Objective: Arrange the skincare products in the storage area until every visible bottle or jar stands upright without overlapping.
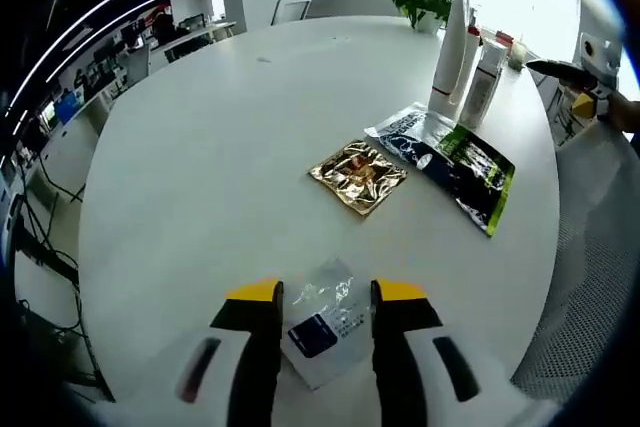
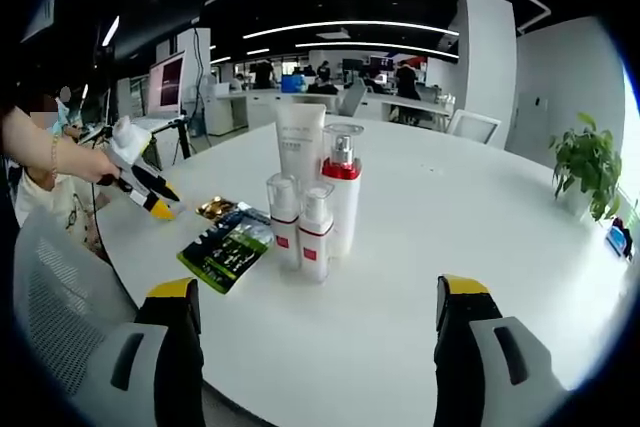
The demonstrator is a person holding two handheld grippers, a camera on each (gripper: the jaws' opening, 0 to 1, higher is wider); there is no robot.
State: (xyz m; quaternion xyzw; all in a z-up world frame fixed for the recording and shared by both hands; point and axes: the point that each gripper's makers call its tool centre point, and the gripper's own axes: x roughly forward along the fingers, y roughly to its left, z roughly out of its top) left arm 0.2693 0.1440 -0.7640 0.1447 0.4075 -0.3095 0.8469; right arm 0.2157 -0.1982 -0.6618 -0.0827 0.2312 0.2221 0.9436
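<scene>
Already the bottles stand upright in a tight cluster [image 2: 312, 202] at twelve o'clock from the right gripper [image 2: 318, 319], long axes vertical; its jaws gape wide, empty, level with the table [image 2: 480, 217]. The left gripper [image 1: 327, 309] hovers over a clear sachet [image 1: 322, 332] between its parted jaws. A green-black packet [image 1: 455, 162] and a gold sachet [image 1: 357, 175] lie flat at one o'clock.

This is an open-plan office. A large round white desk [image 2: 470, 207] stands in the foreground, with a potted plant [image 2: 585, 165] at its edge and a white office chair [image 2: 472, 125] behind it. Further back run rows of workstations with monitors [image 2: 166, 82], where people sit or stand. Long curved strip lights [image 2: 350, 27] cross the dark ceiling, and a mesh chair back [image 2: 50, 297] shows nearby.
</scene>
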